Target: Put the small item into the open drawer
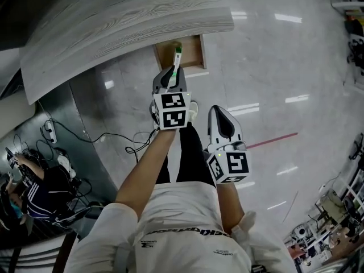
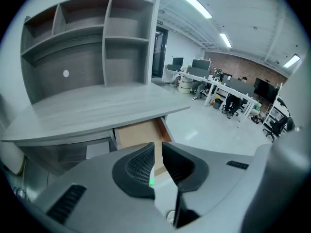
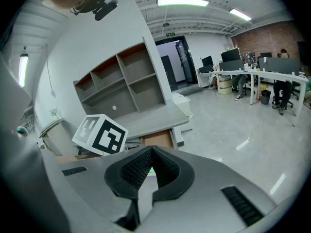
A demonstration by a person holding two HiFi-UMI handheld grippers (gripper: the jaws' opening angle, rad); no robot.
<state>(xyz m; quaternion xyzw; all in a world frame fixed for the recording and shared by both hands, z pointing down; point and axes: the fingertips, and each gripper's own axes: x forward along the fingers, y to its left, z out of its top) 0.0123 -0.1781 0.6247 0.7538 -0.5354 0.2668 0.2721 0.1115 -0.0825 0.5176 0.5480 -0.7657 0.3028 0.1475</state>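
Risk noted: the small item (image 1: 177,59) is held only by its lower end in the left tongs (image 2: 158,146), which are closed on it. A slip or swivel in the grip is judged possible if the tongs are tilted or jolted. If released off-line, it could land on the rim of the drawer (image 1: 194,54) or on the floor, since the drawer projects only partly from under the table (image 1: 125,21). The right tongs (image 3: 149,150) are closed tip to tip, with nothing gripped. The item is seen as a slim, pale stick with a green end. It projects beyond the left tongs' tips and, in the head view, is lined up over the open drawer; its height above the drawer cannot be judged.
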